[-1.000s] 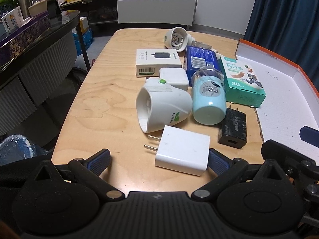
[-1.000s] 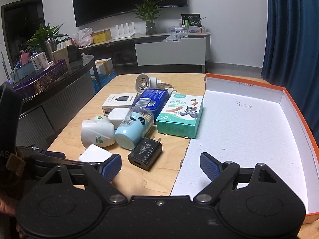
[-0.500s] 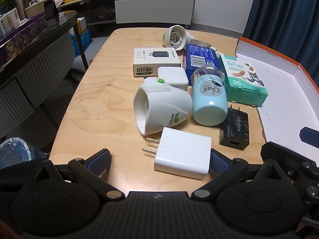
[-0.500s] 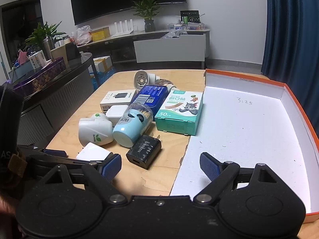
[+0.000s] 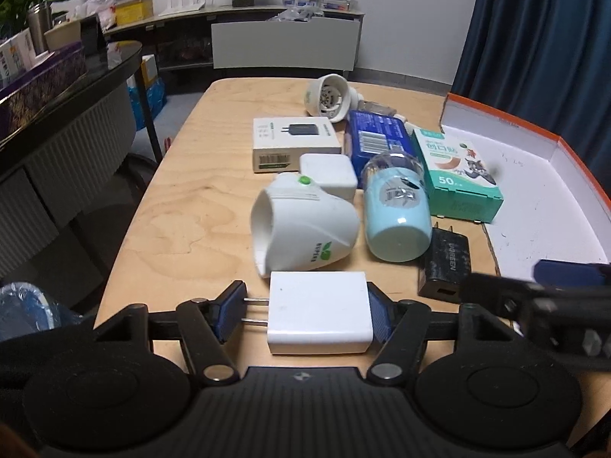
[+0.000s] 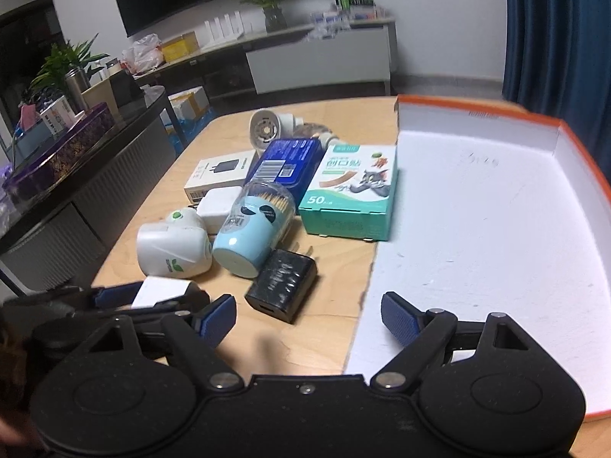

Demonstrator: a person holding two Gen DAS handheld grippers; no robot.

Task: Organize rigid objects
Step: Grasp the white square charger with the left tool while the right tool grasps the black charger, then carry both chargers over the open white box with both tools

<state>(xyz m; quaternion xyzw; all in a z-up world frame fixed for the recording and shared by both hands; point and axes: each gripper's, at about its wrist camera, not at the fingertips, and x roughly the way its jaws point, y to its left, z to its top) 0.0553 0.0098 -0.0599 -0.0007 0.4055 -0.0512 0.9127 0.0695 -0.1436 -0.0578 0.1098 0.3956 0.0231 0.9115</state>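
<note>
The white wall charger [image 5: 319, 313] lies on the wooden table [image 5: 191, 210] between the pads of my left gripper [image 5: 303, 313]. Its jaws are closing, one pad on the prong tips and the other on the body. The right wrist view shows that charger [image 6: 160, 292] at lower left. My right gripper [image 6: 307, 318] is wide, its jaws closing slightly. A black charger [image 6: 282, 290] lies just ahead of its left fingertip, untouched. The orange-rimmed box [image 6: 496, 229] with a white floor stands to the right.
Crowded behind the chargers are a white cup-shaped device [image 5: 305, 229], a light blue jar [image 5: 395, 210], a green plaster box [image 5: 458, 179], a blue pack [image 5: 376, 141], a white carton [image 5: 296, 143], a small white adapter [image 5: 328, 175] and a lamp socket [image 5: 330, 97]. A dark counter [image 5: 57, 114] flanks the table's left.
My left gripper's jaws have come in from wide open onto the white charger. The right gripper has shifted left toward the black charger, and its fingers have narrowed a little.
</note>
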